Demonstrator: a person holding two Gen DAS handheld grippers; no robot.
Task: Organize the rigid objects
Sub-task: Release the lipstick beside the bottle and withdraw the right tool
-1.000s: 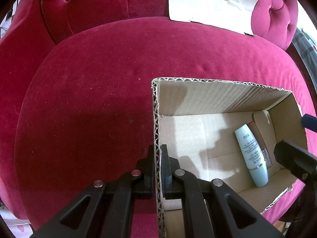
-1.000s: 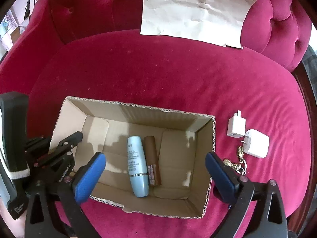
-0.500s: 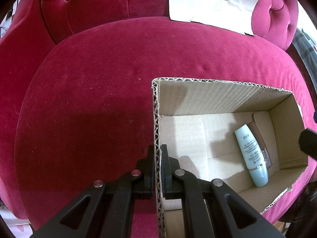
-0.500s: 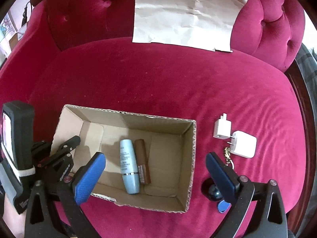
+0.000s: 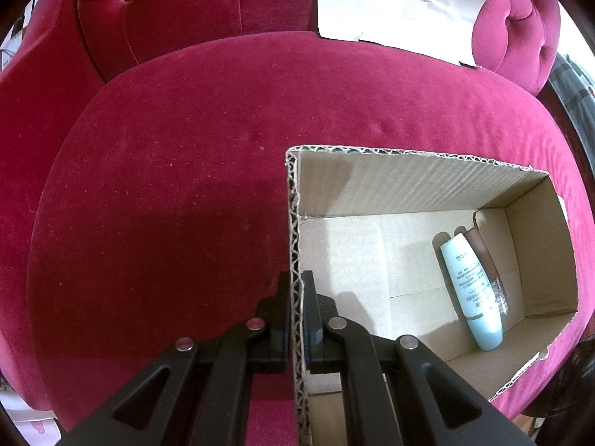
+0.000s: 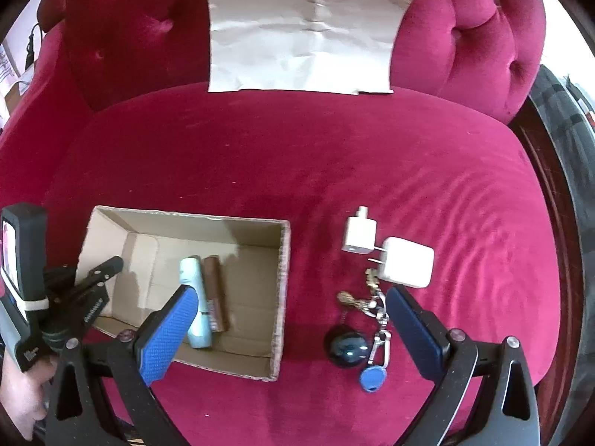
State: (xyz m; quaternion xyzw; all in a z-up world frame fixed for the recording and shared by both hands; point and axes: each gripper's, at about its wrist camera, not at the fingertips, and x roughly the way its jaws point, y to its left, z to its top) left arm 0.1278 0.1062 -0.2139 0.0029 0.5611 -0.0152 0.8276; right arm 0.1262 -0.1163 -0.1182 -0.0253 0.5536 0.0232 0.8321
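An open cardboard box (image 5: pixel 416 182) (image 6: pixel 282 278) sits on a red velvet seat. Inside lie a pale blue bottle (image 5: pixel 470 290) (image 6: pixel 195 293) and a brown tube (image 6: pixel 215 290) side by side. My left gripper (image 5: pixel 295 297) (image 6: pixel 108 271) is shut on the box's left wall. My right gripper (image 6: pixel 293 330) is open and empty, above the box's right wall and the seat. To the right of the box lie two white chargers, a small one (image 6: pixel 359 236) and a larger one (image 6: pixel 407 262), and a key bunch (image 6: pixel 366 327) with a black fob and a blue tag.
A sheet of brown paper (image 6: pixel 305 33) (image 5: pixel 401 3) leans on the tufted backrest. The red seat cushion (image 5: pixel 167 204) spreads left of the box. A dark wooden frame edge (image 6: pixel 550 193) runs along the right.
My right gripper has moved right, off the box, so the chargers and keys come nearer to its right finger. The left gripper and box have not moved.
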